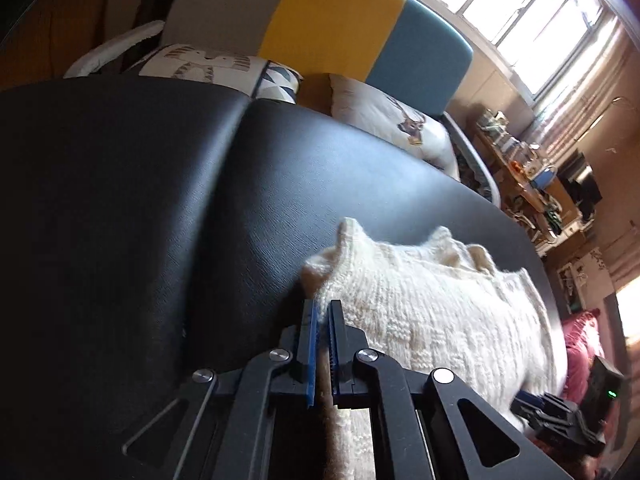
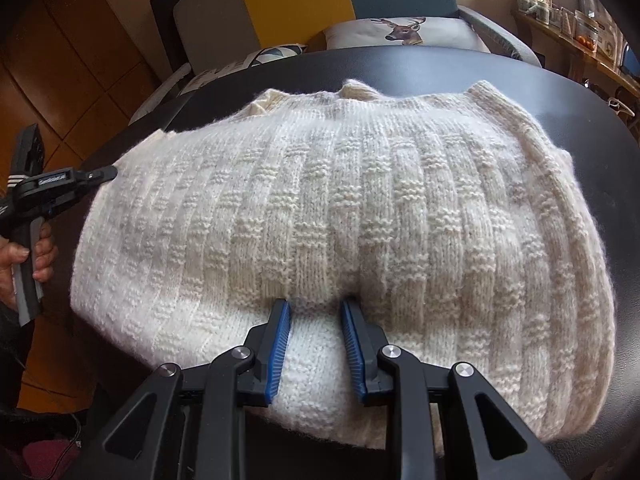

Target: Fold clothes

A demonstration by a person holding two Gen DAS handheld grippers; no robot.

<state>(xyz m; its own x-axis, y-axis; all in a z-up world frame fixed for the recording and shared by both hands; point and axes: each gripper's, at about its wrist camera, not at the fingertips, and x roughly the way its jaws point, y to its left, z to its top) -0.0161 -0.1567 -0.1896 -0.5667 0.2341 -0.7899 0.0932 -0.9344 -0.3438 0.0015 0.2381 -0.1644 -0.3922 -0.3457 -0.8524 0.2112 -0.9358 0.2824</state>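
A cream knitted sweater (image 2: 340,200) lies folded on a black padded table (image 2: 600,152). My right gripper (image 2: 316,308) is open at the sweater's near edge, its blue-padded fingers astride a hump of knit. My left gripper (image 1: 323,308) is shut on the sweater's corner (image 1: 320,276) at its left side; it also shows in the right wrist view (image 2: 108,172), fingertips at the sweater's left edge. The sweater shows in the left wrist view (image 1: 432,312), and the right gripper (image 1: 532,404) sits at its far edge there.
The table's seam (image 1: 224,184) runs left of the sweater. Beyond the table stand a deer-print pillow (image 2: 400,30), patterned cushions (image 1: 208,64), a yellow and blue headboard (image 1: 360,24) and a cluttered shelf (image 1: 528,176). A red cloth (image 1: 580,344) lies beside the table.
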